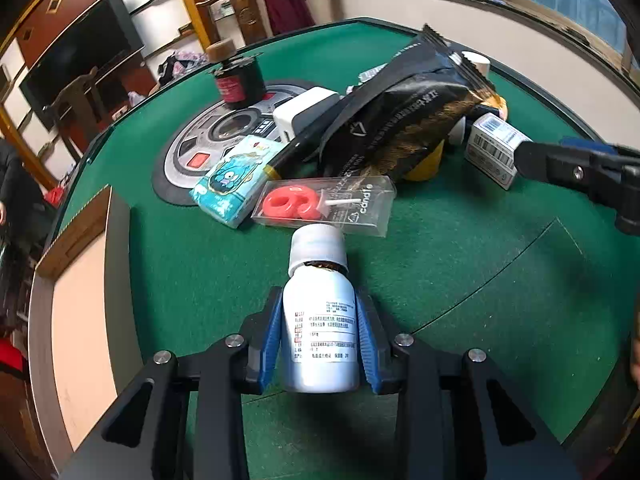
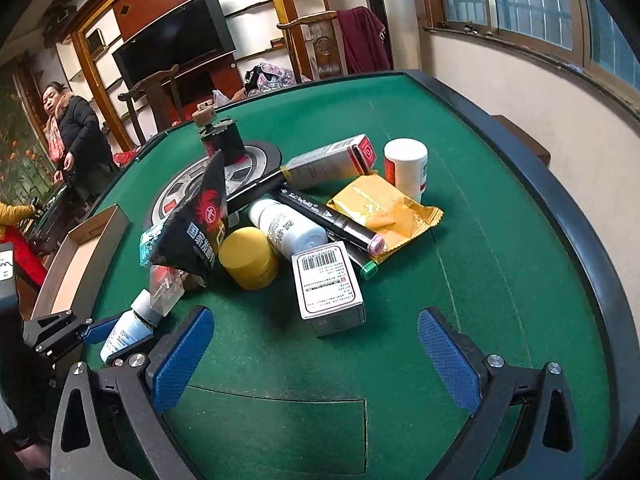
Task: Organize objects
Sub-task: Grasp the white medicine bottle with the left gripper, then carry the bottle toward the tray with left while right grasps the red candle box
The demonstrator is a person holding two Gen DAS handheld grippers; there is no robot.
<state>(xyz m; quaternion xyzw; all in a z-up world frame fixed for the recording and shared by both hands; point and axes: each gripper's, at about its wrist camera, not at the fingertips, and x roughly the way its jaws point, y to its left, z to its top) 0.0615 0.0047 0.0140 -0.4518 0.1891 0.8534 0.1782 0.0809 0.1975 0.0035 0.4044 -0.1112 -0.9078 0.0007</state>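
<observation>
My left gripper (image 1: 319,300) is shut on a white labelled bottle (image 1: 320,332) that lies on the green felt with its white cap (image 1: 318,246) pointing away. The same bottle (image 2: 124,330) shows at the lower left of the right wrist view. My right gripper (image 2: 316,314) is open and low over the table. The near end of a white barcode box (image 2: 328,276) lies between its blue pads (image 2: 180,356), touching neither. Behind the box is a pile: a yellow jar (image 2: 248,258), another white bottle (image 2: 288,228), dark markers (image 2: 332,216) and a black snack bag (image 1: 400,120).
A clear candle case (image 1: 328,204), a blue tissue pack (image 1: 232,184), a yellow packet (image 2: 384,208) and a white jar (image 2: 406,164) lie around the pile. An open cardboard box (image 1: 80,280) sits at the table's left edge. A person (image 2: 76,132) stands beyond the table.
</observation>
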